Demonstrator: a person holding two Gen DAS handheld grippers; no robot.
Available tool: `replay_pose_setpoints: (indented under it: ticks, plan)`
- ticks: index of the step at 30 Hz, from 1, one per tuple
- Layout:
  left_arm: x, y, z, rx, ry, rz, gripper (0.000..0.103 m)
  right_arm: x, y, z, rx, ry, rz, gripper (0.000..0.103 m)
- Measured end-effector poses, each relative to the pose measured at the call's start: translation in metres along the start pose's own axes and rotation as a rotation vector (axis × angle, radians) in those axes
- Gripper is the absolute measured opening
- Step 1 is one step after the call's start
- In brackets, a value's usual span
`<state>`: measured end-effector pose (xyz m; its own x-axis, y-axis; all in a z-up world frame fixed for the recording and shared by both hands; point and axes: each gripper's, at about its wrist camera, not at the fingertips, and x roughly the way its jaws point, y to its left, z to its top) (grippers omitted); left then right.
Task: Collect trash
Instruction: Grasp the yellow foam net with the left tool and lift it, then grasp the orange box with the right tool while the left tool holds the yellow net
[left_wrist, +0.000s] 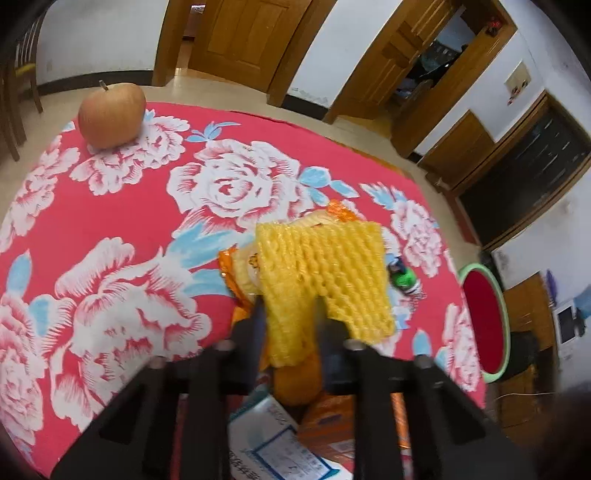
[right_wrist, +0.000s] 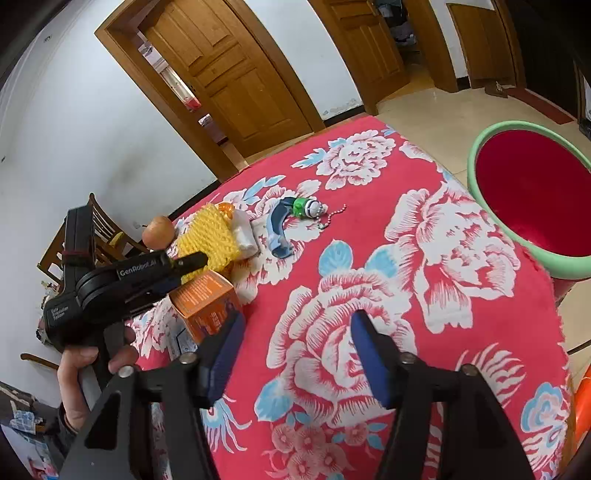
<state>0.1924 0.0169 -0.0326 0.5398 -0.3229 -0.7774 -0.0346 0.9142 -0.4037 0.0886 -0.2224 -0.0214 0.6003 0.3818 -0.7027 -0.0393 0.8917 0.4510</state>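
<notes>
My left gripper (left_wrist: 290, 314) is shut on a yellow foam fruit net (left_wrist: 325, 273) and holds it just above the red floral tablecloth (left_wrist: 122, 206); the net (right_wrist: 208, 236) and the left gripper (right_wrist: 201, 260) also show in the right wrist view. Under the net lie an orange wrapper (left_wrist: 343, 212), an orange box (right_wrist: 207, 301) and a white paper carton (left_wrist: 273, 439). My right gripper (right_wrist: 295, 347) is open and empty above the cloth. A red bin with a green rim (right_wrist: 532, 192) stands beside the table on the right.
A pumpkin (left_wrist: 110, 114) sits at the far left of the table. A small blue and green toy with a bead chain (right_wrist: 295, 218) lies near the net. A wooden chair (right_wrist: 99, 236) stands behind the table. Wooden doors (right_wrist: 229, 74) line the far wall.
</notes>
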Motion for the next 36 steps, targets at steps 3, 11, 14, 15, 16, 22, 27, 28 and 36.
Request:
replay_pose_setpoints:
  ticks: [3,11,14,15,16,22,27,28,36]
  plan:
    - [-0.01,-0.002,-0.001,0.015,-0.028,-0.01,0.01,0.002,0.003,0.003,-0.01,0.0,0.0,0.066]
    - [-0.06,0.017,-0.004,-0.001,-0.13,-0.015,0.01,0.006,0.025,0.007,-0.065,-0.002,0.028,0.085]
    - [-0.08,0.032,-0.007,-0.002,-0.173,0.047,0.01,0.011,0.039,0.005,-0.103,0.007,0.034,0.093]
    - [-0.085,0.037,-0.008,0.005,-0.182,0.071,0.01,0.014,0.044,0.005,-0.116,0.011,0.023,0.096]
    - [-0.089,0.041,-0.01,0.014,-0.189,0.094,0.01,0.017,0.049,0.004,-0.124,0.009,0.013,0.096]
    - [-0.099,0.066,-0.02,0.04,-0.195,0.138,0.01,0.04,0.072,-0.001,-0.151,0.03,0.006,0.096]
    - [-0.105,0.075,-0.022,0.057,-0.212,0.112,0.01,0.055,0.088,-0.004,-0.187,0.027,-0.015,0.086]
    - [-0.106,0.075,-0.023,0.059,-0.214,0.106,0.01,0.058,0.09,-0.003,-0.194,0.024,-0.021,0.08]
    - [-0.106,0.06,-0.028,0.111,-0.218,0.068,0.01,0.058,0.094,-0.007,-0.198,-0.005,-0.016,0.066]
